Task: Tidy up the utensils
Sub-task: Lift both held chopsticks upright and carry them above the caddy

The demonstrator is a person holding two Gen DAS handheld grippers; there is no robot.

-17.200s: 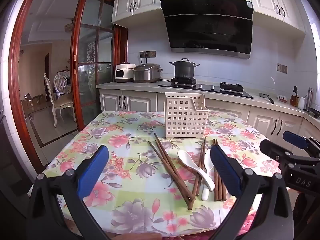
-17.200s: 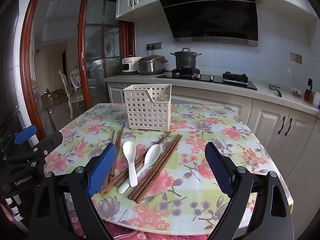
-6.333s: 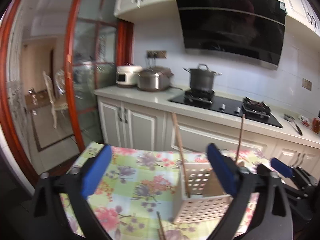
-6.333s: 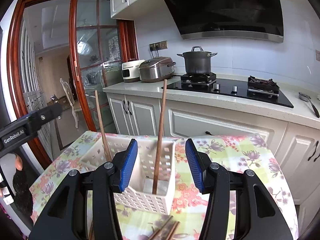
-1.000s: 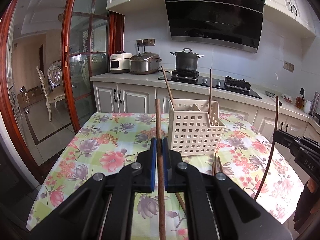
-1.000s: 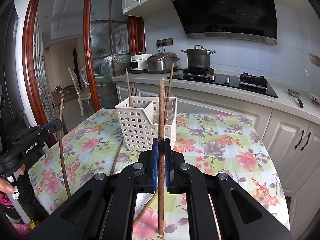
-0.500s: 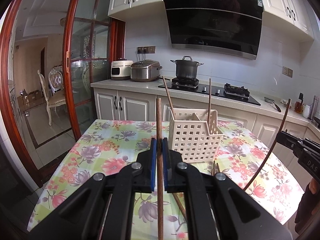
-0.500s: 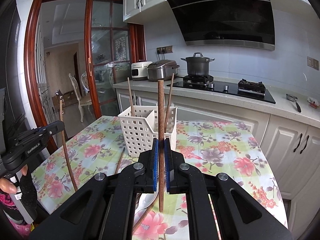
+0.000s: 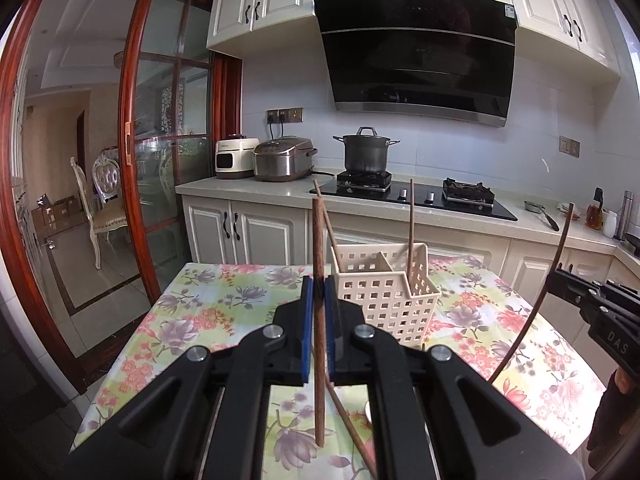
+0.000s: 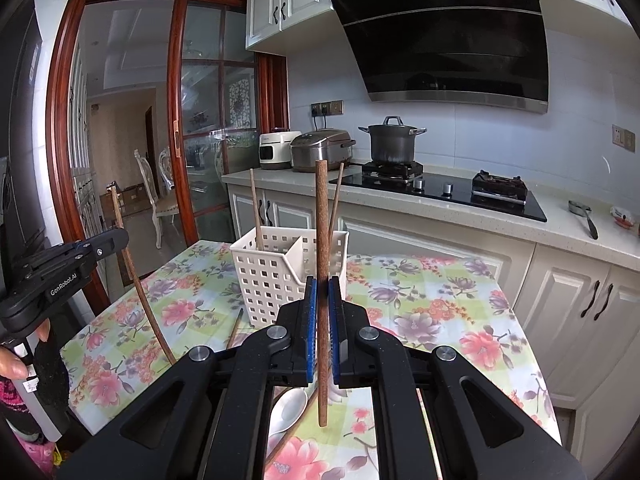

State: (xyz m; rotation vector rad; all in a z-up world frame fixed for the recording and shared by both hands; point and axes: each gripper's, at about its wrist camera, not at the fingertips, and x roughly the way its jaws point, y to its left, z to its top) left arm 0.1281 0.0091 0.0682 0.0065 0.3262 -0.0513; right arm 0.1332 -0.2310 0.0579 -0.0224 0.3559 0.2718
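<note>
**A:** Where do things stand?

**B:** My left tool (image 9: 316,300) is clamped fully shut on a dark brown wooden chopstick (image 9: 319,320), held upright with its lower tip hanging free above the floral-clothed worktop (image 9: 208,304). My right tool (image 10: 322,304) is clamped the same way on a second brown wooden chopstick (image 10: 321,280). The cream perforated plastic caddy (image 9: 384,300) sits ahead of both tools, slightly right of the left one and slightly left of the right one, with two thin chopsticks already leaning inside it.

**A:** What worries you?

**B:** Mostly the pinch. Each stick is gripped at one narrow spot on a smooth round shaft, so I judge it could pivot between the pads if its tip catches the caddy's rim or the divider. Then it would tip outside the caddy.

**A:** Anything else?

**B:** The leaning sticks cross the openings, so a stick coming down could knock them or jam against them. The caddy looks light; a sideways push might slide or topple it. And with both tools converging on one caddy, they could collide. Below the right tool lie a white ceramic spoon (image 10: 286,410) and loose chopsticks, which a dropped stick would scatter.
</note>
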